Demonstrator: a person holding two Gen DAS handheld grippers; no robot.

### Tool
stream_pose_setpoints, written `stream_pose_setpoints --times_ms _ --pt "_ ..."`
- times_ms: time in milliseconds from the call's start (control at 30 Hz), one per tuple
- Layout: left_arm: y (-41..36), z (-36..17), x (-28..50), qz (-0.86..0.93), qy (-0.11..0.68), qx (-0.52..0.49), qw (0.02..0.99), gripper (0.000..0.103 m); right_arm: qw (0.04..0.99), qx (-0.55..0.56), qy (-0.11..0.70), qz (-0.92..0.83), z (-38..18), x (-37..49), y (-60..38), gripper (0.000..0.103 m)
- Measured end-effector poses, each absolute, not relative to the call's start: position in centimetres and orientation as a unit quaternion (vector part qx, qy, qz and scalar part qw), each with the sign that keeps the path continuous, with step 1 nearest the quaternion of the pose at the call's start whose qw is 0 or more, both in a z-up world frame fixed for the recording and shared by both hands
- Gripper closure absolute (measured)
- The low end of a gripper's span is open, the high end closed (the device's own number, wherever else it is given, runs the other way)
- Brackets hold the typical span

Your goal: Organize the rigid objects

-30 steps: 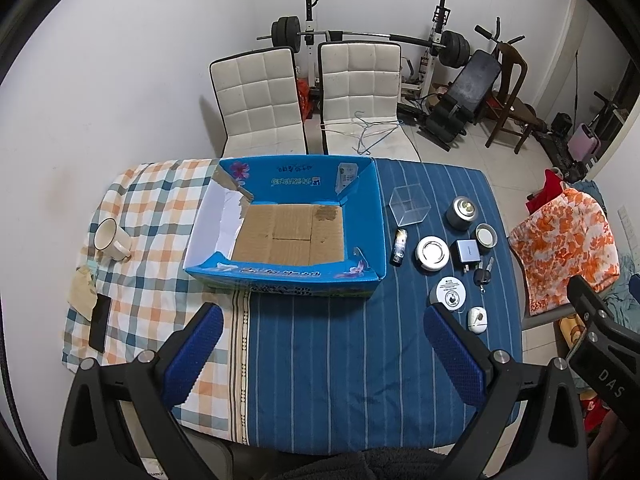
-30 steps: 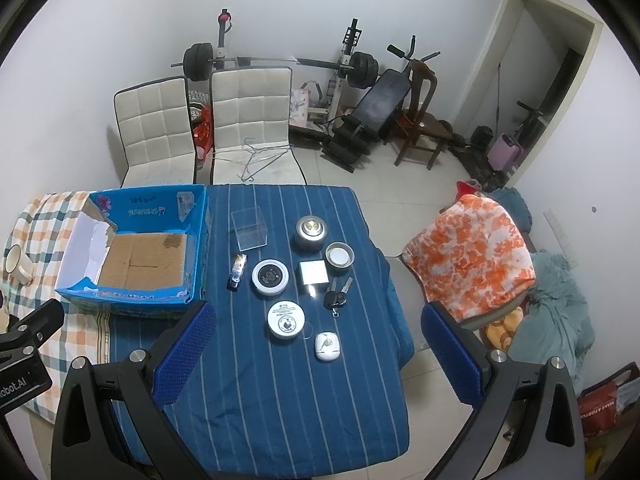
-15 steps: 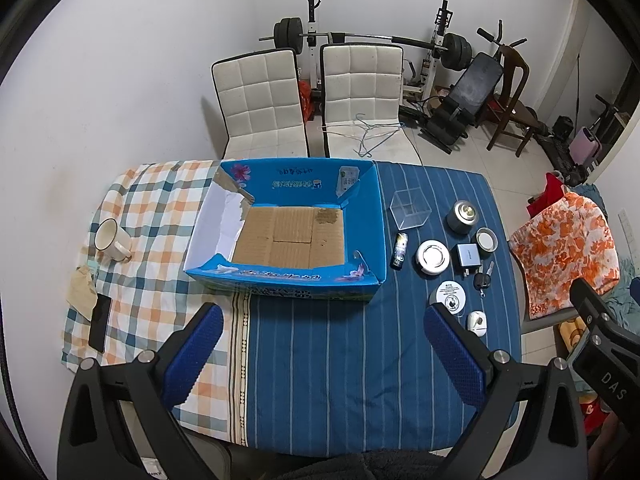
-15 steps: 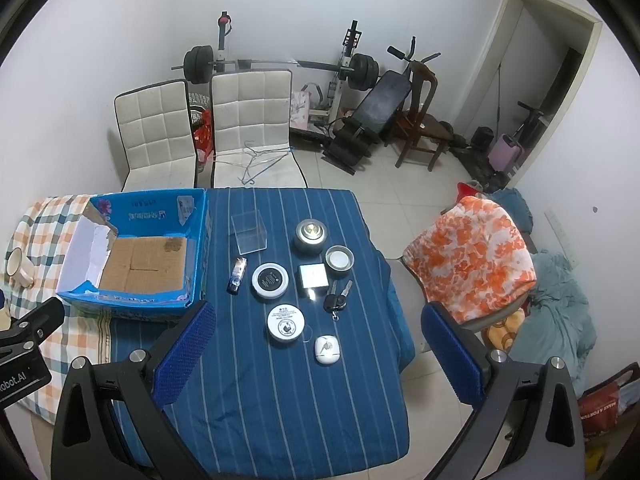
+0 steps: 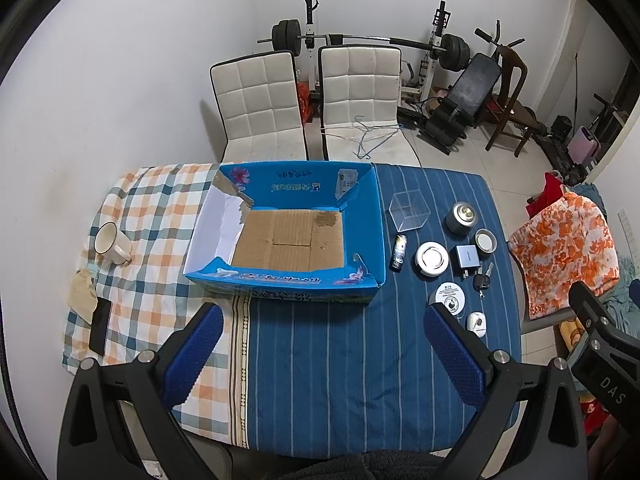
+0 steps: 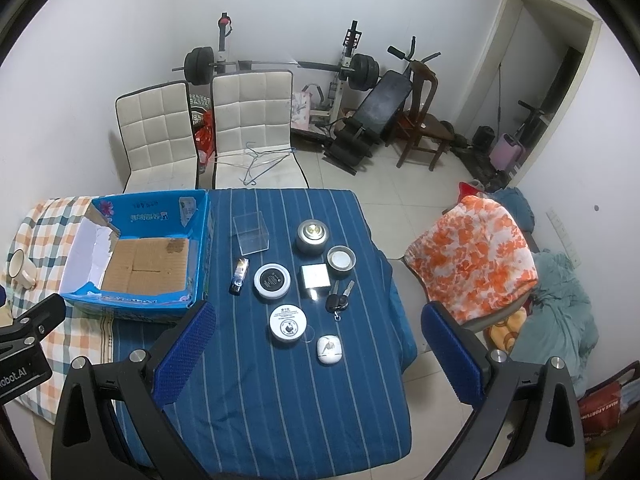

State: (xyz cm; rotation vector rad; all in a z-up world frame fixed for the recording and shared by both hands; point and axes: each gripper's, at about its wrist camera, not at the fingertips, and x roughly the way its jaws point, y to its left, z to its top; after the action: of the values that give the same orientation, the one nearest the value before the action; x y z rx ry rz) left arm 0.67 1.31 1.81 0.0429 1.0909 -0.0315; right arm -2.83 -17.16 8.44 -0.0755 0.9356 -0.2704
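Note:
An open blue cardboard box [image 5: 372, 216] [image 6: 200, 240] with a bare brown floor sits mid-table. To its right on the blue striped cloth lie a clear plastic cube [image 6: 251, 233], a small dark bottle [image 6: 239, 276], a round black-faced tin [image 6: 272, 281], a grey cylinder [image 6: 311, 235], a small metal cup [image 6: 341, 259], a white square adapter [image 6: 315, 276], keys [image 6: 338, 300], a white round tin [image 6: 287, 322] and a white earbud case [image 6: 329, 349]. My left gripper [image 5: 324, 356] and right gripper [image 6: 316, 356] are both open and empty, high above the table's near side.
A white mug [image 5: 112, 243], a paper scrap and a black phone [image 5: 100, 325] lie on the checked cloth at left. Two white chairs [image 5: 304, 100] stand behind the table. An orange-patterned covered chair [image 6: 472, 260] stands to the right. Gym gear lines the back wall.
Both grippers have drawn slightly up and back, so the table looks a little smaller. Nothing on the table has moved.

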Motion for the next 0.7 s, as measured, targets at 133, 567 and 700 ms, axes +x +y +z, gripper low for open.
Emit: stream_pose_setpoints --times_ms 133,567,700 --pt "1.3 1.9 1.0 -0.014 0.518 0.020 0.855 0.000 0.884 -0.036 0.448 -0.130 8.6 -3.0 -17.0 0.000" --pt "1.6 2.2 2.3 -0.009 0.518 0.016 0.855 0.000 0.884 -0.034 0.449 -0.126 8.5 -2.5 -16.9 0.000" --pt "1.5 2.0 2.1 -0.013 0.516 0.019 0.856 0.000 0.883 -0.032 0.451 -0.125 8.4 -2.2 -17.0 0.000"
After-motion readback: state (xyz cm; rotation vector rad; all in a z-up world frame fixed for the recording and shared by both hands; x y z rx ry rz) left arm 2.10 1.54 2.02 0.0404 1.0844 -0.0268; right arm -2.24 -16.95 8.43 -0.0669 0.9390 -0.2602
